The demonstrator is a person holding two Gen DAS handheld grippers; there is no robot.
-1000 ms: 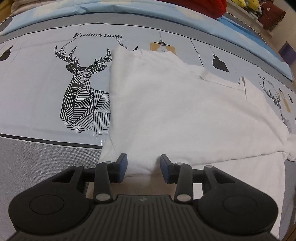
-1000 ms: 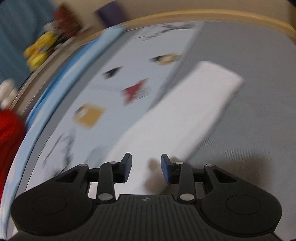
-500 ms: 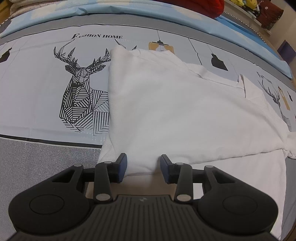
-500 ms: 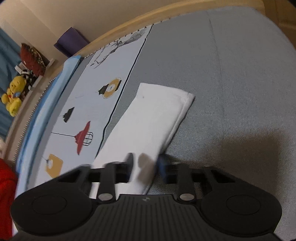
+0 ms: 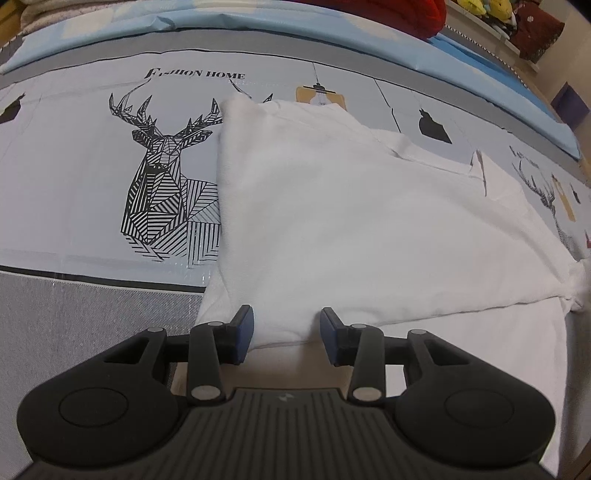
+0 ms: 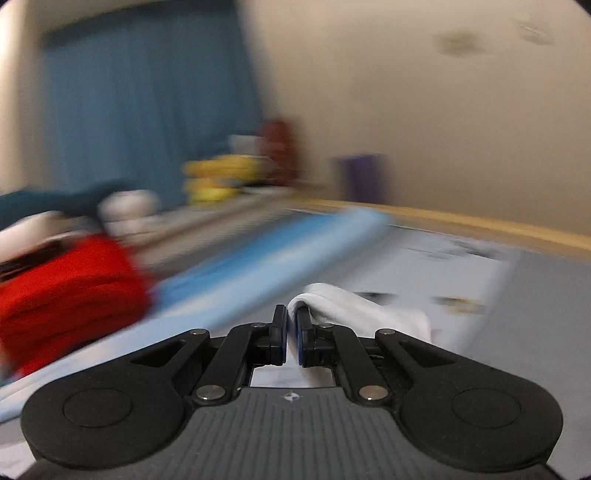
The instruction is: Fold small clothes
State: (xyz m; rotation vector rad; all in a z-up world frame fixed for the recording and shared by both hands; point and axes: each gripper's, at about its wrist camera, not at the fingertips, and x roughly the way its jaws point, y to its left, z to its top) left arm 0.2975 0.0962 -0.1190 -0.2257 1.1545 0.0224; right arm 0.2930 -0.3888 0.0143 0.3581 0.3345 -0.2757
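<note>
Left tool (image 5: 287, 334) sat with fingers apart, straddling the near folded edge of the white garment (image 5: 351, 221) without clamping it; the cloth bulged up between the two blue pads (image 5: 244, 328). Garment lay spread on the bed sheet (image 5: 74, 184), partly folded: an upper layer doubled over a flatter lower layer that ran out to the right of the left tool. Beyond the tool, the garment's left edge overlapped the black line-drawn deer print (image 5: 166, 177) on the sheet. Past the deer, "FASHION HOME" lettering (image 5: 195, 74), then a light-blue quilt strip (image 5: 332, 29) along the far side of the bed.

Right tool (image 6: 291, 334) was clamped together on a fold of white cloth (image 6: 354, 306), pinched between its pads and draping off to the right of the tool, raised above the bed. Right view was heavily motion-blurred. Beyond the cloth: light-blue quilt strip (image 6: 277, 254), a red folded bundle (image 6: 66, 288) to its left, yellow objects (image 6: 218, 177) farther back, blue curtain (image 6: 147, 110) behind them. Details there could not be made out.
</note>
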